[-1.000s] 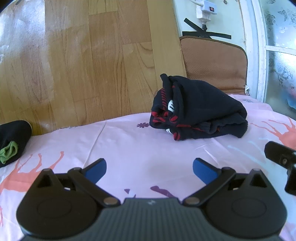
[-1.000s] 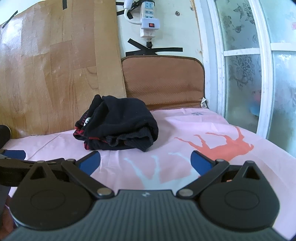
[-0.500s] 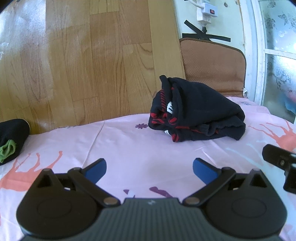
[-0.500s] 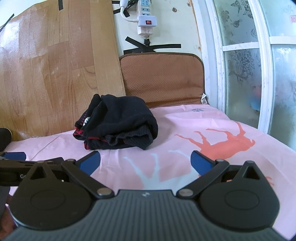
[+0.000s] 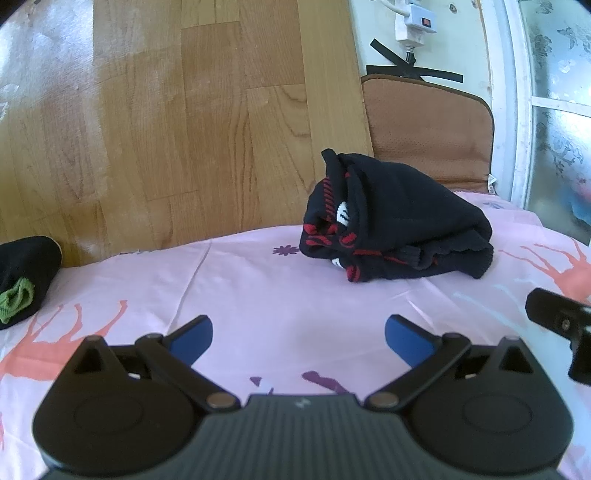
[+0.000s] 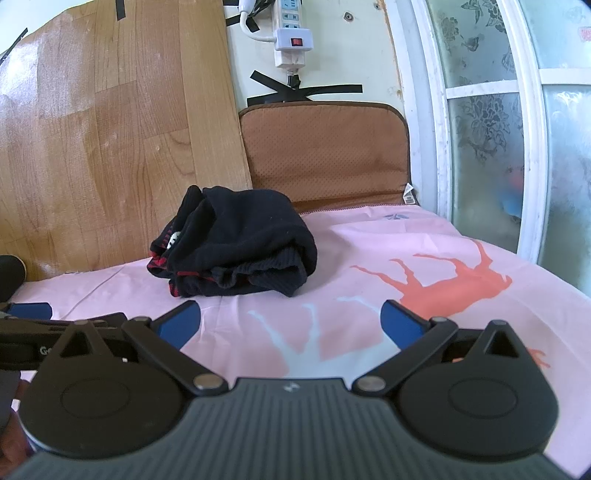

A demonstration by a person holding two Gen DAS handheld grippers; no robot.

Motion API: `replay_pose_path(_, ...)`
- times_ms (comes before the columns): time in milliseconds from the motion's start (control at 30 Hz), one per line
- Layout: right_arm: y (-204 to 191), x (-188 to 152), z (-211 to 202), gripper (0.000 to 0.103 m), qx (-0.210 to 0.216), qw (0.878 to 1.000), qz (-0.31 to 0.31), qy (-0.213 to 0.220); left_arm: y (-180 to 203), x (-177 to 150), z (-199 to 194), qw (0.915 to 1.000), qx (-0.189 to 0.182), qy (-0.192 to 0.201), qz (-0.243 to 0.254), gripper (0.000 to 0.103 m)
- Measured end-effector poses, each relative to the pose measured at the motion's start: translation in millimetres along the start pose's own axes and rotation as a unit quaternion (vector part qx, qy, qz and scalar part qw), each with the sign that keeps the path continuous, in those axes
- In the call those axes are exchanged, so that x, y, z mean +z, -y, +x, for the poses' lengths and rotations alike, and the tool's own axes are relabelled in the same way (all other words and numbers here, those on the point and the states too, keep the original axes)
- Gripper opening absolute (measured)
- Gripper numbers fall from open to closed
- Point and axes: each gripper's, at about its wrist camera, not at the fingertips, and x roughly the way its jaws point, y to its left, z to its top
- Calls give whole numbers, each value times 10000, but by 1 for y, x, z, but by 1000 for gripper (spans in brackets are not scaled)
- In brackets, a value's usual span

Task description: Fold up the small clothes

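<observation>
Black knit sweater [image 5: 397,221] by the brown cushion [image 5: 428,129] looks soft and floppy, so I'd pinch its ribbed hem, with left gripper [image 5: 297,338] and right gripper [image 6: 290,319] both wide and empty.

Right gripper [image 6: 290,319] spread wide, empty — folded black garment [image 6: 236,242] ahead on pink sheet [image 6: 369,240].

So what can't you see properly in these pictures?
- Black garment: both views show only the bundle's outside; its folds hide what kind it is.
- Dark item with green cloth: cut off by the left view's left edge.
- Behind the window: frosted glass blurs it, right view.
- Power strip: top cut off, right view.
</observation>
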Motion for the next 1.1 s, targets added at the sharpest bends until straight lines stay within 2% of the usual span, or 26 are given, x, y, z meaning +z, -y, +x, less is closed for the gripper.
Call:
replay_pose_path(833, 2, 0, 0, 103, 29, 10000, 21, 34, -4, -1, 0, 9997, 112, -204, -30, 103)
replay_pose_path(1100, 3, 0, 0, 103, 36, 10000, 22, 35, -4, -1, -2, 9998, 104, -150, -6, 103)
